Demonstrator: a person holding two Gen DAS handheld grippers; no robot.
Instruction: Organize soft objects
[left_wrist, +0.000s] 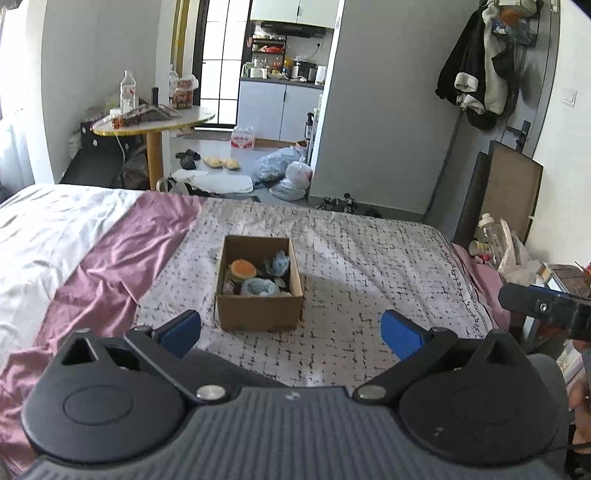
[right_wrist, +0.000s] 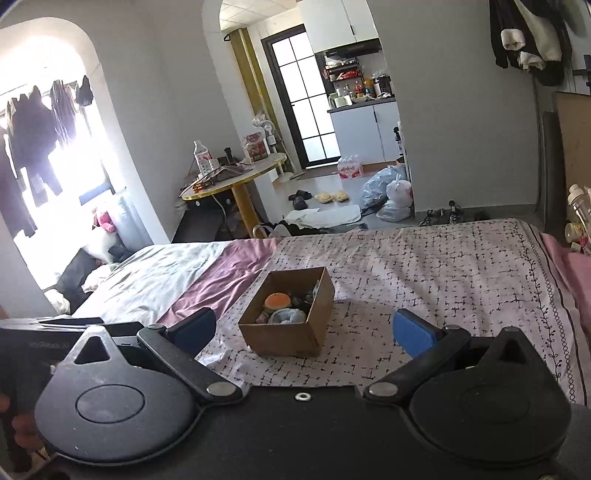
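A brown cardboard box (left_wrist: 258, 312) stands on the patterned bed cover, also in the right wrist view (right_wrist: 284, 334). Inside lie several soft toys, among them an orange round one (left_wrist: 243, 268) (right_wrist: 277, 300) and a light blue ring-shaped one (left_wrist: 260, 286) (right_wrist: 287, 315). My left gripper (left_wrist: 291, 334) is open and empty, hovering just short of the box. My right gripper (right_wrist: 304, 332) is open and empty, near the box's front right. Part of the right gripper's body (left_wrist: 546, 306) shows at the left wrist view's right edge.
The bed carries a patterned white cover (left_wrist: 369, 258), a purple sheet (left_wrist: 122, 258) and a white quilt (left_wrist: 44, 229). Beyond the bed stand a round table (left_wrist: 155, 122) with bottles, plastic bags (left_wrist: 288, 173) on the floor, and a cluttered nightstand (left_wrist: 498, 247) at right.
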